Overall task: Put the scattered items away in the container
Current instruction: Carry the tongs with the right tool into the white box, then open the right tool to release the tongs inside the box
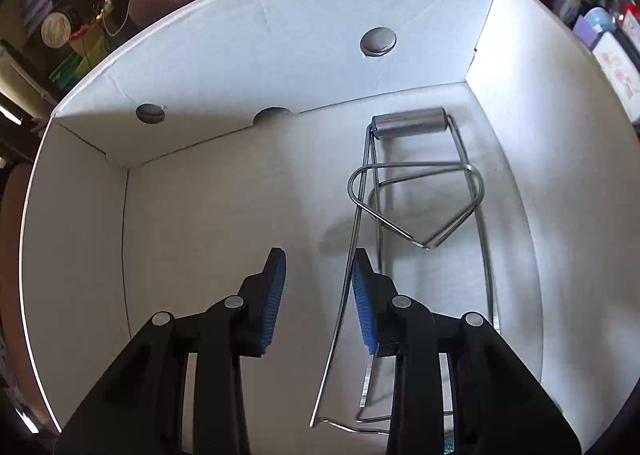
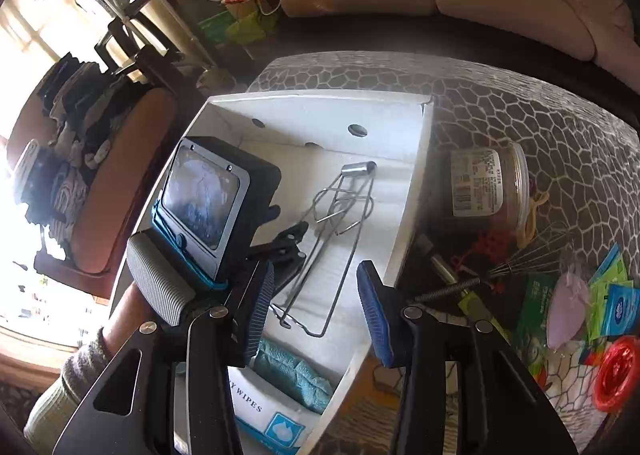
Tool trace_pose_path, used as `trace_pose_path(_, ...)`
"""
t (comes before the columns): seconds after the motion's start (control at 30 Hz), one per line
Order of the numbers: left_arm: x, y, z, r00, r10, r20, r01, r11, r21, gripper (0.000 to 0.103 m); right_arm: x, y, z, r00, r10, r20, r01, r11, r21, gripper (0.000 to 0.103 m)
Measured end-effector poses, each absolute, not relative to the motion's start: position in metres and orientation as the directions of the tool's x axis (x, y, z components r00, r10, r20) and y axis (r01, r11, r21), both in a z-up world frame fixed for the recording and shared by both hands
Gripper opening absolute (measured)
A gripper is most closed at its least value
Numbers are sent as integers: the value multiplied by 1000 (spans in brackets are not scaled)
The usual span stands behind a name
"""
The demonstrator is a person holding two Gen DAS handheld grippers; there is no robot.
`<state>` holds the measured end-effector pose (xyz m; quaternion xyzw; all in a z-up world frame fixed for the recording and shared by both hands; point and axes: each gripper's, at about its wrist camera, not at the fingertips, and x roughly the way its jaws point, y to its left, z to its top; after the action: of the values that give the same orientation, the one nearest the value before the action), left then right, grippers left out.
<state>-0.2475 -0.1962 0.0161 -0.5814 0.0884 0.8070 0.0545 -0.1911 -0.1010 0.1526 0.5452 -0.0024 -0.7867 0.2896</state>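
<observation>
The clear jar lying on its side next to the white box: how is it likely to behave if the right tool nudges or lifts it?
The jar lies on its side, so a nudge would probably roll it across the patterned tabletop. Its smooth clear wall looks slippery for the tool's pads. It seems wider than the open right tool, so gripping may be awkward.

So the table point(image 2: 520, 103) has a brown cover with a white honeycomb pattern, and a white cardboard box point(image 2: 404, 215) sits right on it. Just beside the box's right wall there's a clear plastic jar point(image 2: 488, 187) lying on its side, then nearer the camera a wire whisk point(image 2: 516, 267). Past that are some green and blue sachets point(image 2: 612, 295) and a red lid point(image 2: 618, 373), all loose on the cover.
</observation>
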Motion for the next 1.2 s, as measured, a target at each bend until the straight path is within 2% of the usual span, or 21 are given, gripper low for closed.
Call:
trace_pose_path(0.23, -238, -172, 5, -302, 16, -953, -210, -976, 50, 29, -192, -83, 154, -252, -468, -847, 436, -836, 332, 46)
trace_pose_path(0.47, -244, -154, 6, -283, 129, -950, -138, -986, -93, 29, -192, -67, 160, -265, -483, -835, 429, -834, 346, 46)
trace_pose_path(0.83, -243, -128, 5, -288, 164, -944, -42, -986, -159, 29, -189, -48, 164, -280, -481, -831, 435, -835, 337, 48)
trace_pose_path(0.9, -235, -127, 6, -286, 161, -945, -40, -987, -156, 34, -188, -48, 163, -279, -483, -830, 435, -834, 339, 49)
trace_pose_path(0.97, -225, -129, 12, -295, 165, -941, -41, -986, -160, 48, -185, -50, 163, -278, -483, -831, 441, -832, 336, 51)
trace_pose_path(1.0, -219, -131, 18, -309, 167, -936, -42, -986, -162, 61, -183, -52, 163, -279, -481, -831, 445, -832, 332, 52)
trace_pose_path(1.1, -196, -139, 40, -355, 158, -921, -39, -987, -154, 64, -176, -59, 163, -286, -475, -832, 455, -831, 318, 55)
trace_pose_path(1.13, -185, -147, 46, -370, 146, -917, -43, -989, -140, 70, -174, -61, 163, -289, -473, -833, 460, -831, 312, 55)
trace_pose_path(1.2, -168, -167, 59, -409, 101, -907, -55, -995, -86, 73, -167, -67, 164, -314, -451, -836, 472, -838, 275, 58)
